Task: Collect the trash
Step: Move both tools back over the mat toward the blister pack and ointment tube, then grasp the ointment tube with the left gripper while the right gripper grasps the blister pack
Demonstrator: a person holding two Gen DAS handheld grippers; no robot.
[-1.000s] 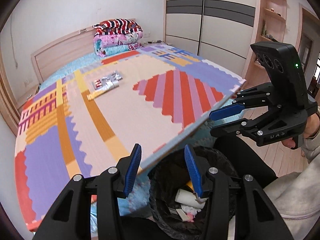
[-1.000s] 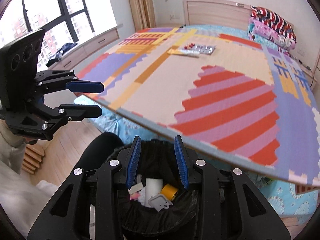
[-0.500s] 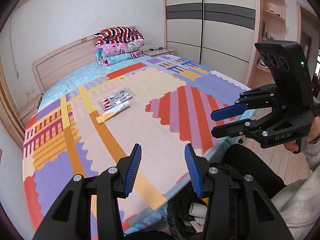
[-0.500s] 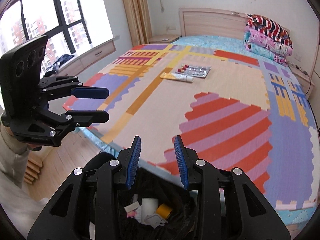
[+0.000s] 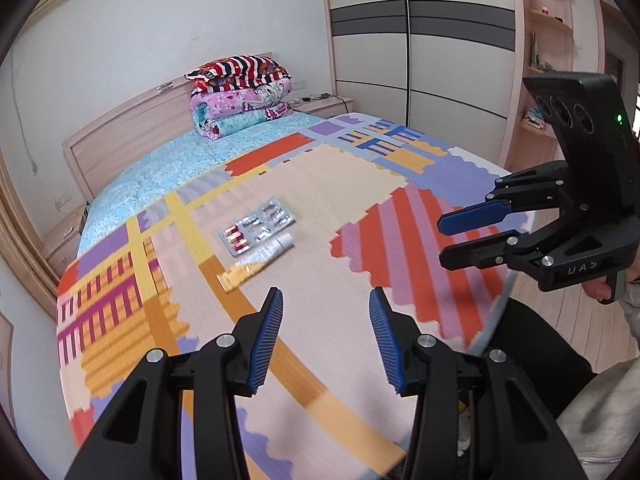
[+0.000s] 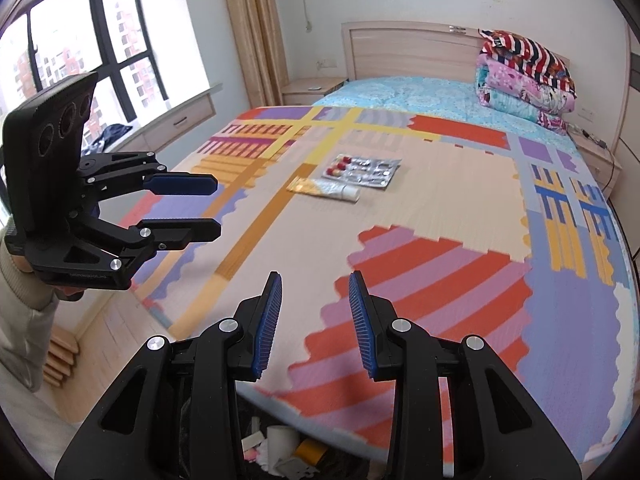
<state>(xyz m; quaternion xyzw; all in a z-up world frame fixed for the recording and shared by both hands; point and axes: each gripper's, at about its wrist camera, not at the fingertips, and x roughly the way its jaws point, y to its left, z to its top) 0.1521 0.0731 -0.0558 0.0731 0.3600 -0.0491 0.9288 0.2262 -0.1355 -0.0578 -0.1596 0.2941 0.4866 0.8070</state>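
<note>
Silver pill blister packs and a white and yellow tube lie side by side on the colourful foam mat that covers the bed. They also show in the right wrist view: packs, tube. My left gripper is open and empty above the mat's near edge. My right gripper is open and empty, also above the near edge. Each gripper shows in the other's view: right, left. A black bin with trash sits below the bed edge, partly hidden.
Folded quilts are stacked at the headboard. A wardrobe stands right of the bed, a window and curtain to the left. Nightstands flank the headboard. Wooden floor lies on both sides of the bed.
Both grippers have risen and tipped up from over the bin toward the bed. The bin has dropped mostly out of view. The packs and tube now sit closer to centre.
</note>
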